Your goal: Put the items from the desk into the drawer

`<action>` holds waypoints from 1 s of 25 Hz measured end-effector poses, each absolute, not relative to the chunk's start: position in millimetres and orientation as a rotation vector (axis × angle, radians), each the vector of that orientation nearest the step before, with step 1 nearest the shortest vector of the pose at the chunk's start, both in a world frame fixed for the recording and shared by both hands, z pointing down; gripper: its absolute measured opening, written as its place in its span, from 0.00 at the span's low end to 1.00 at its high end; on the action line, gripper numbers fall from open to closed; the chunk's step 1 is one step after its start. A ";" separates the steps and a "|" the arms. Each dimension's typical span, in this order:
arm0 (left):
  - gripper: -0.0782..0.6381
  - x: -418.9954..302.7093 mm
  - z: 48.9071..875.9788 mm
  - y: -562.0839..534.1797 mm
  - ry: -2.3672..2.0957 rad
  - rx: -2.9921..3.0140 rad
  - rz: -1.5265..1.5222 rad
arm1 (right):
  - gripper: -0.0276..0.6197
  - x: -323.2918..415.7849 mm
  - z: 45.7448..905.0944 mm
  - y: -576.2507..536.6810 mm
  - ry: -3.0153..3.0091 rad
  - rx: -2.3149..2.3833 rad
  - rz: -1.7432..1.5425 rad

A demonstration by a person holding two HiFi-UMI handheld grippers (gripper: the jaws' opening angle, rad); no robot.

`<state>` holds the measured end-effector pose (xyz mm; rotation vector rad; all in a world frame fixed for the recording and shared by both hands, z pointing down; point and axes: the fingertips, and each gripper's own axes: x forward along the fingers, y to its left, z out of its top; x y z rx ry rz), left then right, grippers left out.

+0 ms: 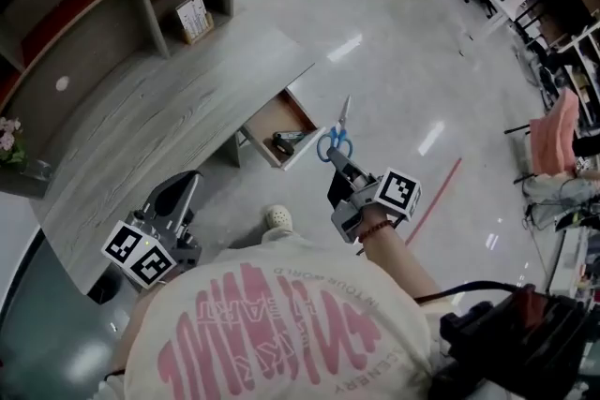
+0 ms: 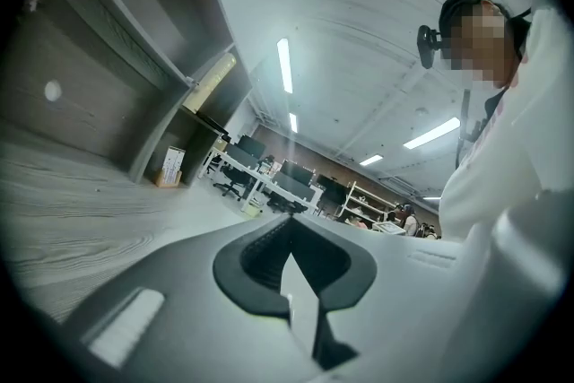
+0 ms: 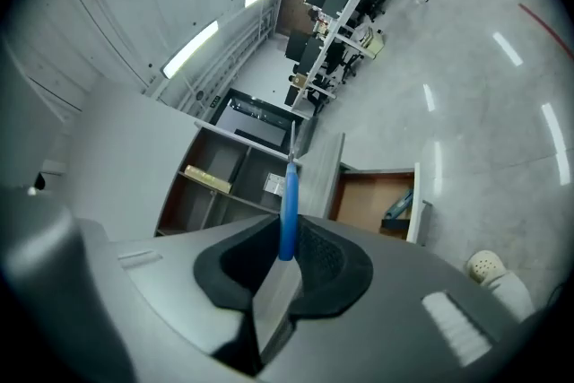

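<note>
Head view: scissors on the way to the open drawer.

The grey desk (image 1: 169,108) has its drawer (image 1: 267,120) pulled out under the edge, and a dark item (image 1: 287,140) lies inside it. The right gripper (image 1: 336,160) is clenched on the blue handles of the scissors (image 1: 338,131), blades pointing away, in the air just beside the drawer front. The left gripper (image 1: 181,189) hangs near the desk, jaws together with nothing between them. I judge that the step in hand is the carrying. The next move calls for bringing the right gripper over the drawer, going lower, and releasing the scissors beside the dark item.
</note>
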<state>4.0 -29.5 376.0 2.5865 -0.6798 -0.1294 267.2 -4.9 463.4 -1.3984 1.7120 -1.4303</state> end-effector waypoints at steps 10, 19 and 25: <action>0.13 42.2 391.1 -55.7 -0.790 2.533 -0.044 | 0.12 312.7 554.7 -56.1 1.824 -1.476 -1.658; 0.13 29.2 400.3 -69.2 -1.069 2.397 -0.048 | 0.12 315.1 616.5 -99.6 1.889 -1.373 -1.882; 0.13 19.6 407.0 -76.8 -1.183 2.348 -0.033 | 0.12 308.9 664.0 -114.9 2.035 -1.441 -2.008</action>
